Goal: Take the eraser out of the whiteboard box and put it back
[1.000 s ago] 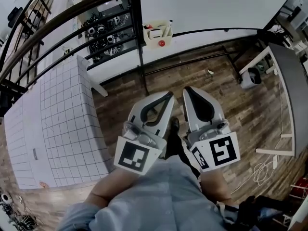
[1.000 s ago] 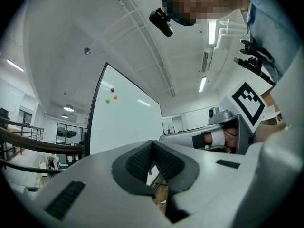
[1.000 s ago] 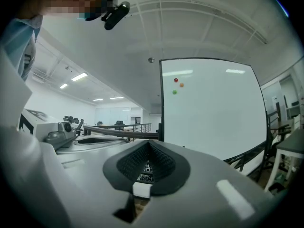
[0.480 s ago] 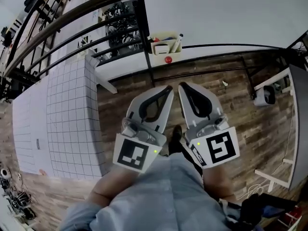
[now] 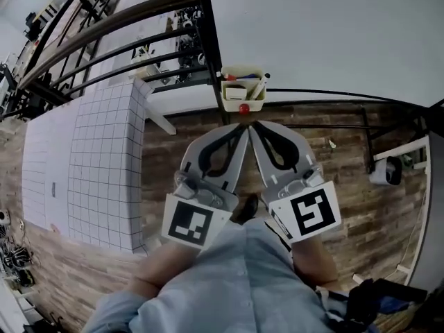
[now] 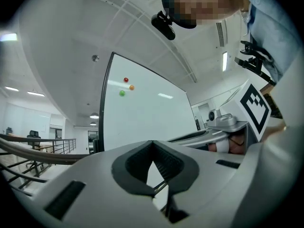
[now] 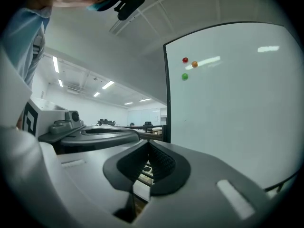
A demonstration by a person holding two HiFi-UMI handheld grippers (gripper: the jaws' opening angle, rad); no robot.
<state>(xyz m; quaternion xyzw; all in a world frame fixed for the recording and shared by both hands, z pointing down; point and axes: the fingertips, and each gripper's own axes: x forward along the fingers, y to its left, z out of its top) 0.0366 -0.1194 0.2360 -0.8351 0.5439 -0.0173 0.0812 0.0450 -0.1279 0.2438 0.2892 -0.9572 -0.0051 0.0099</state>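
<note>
In the whiteboard box (image 5: pixel 255 103) under the board sits the eraser (image 5: pixel 234 94), probably light and stiff, best pinched across its narrow sides; left gripper (image 5: pixel 241 130) and right gripper (image 5: pixel 255 125) hold their jaws closed, empty.

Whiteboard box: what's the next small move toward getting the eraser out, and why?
Probably carry the right hand-held gripper forward to the whiteboard box and open its jaws. Both it and the left hand-held gripper are shut and empty, with their tips short of the box, which hangs at the whiteboard's lower edge.
</note>
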